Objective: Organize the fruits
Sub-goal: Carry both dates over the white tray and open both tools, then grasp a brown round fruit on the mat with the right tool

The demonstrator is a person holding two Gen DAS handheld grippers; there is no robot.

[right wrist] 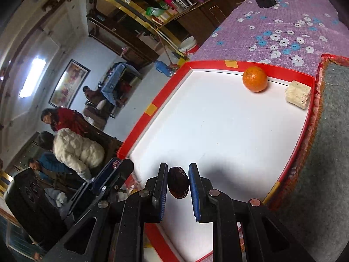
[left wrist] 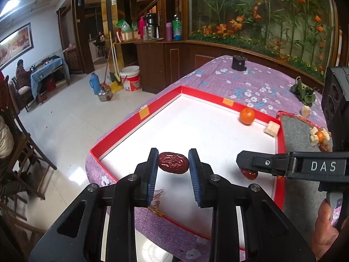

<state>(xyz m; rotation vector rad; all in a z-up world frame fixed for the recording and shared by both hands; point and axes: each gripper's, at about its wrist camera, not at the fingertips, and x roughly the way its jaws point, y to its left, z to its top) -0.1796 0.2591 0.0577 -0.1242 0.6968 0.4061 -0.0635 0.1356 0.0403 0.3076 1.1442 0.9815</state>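
My left gripper is shut on a wrinkled red date and holds it over the near left part of the red-rimmed white tray. My right gripper is shut on a darker date above the tray's near edge; it shows from the side in the left wrist view. An orange and a pale cut chunk lie in the tray's far right corner.
A grey mat right of the tray holds more chunks, a small orange and dates. Green stems and a black cylinder sit on the purple flowered tablecloth. People sit beyond the table's left edge.
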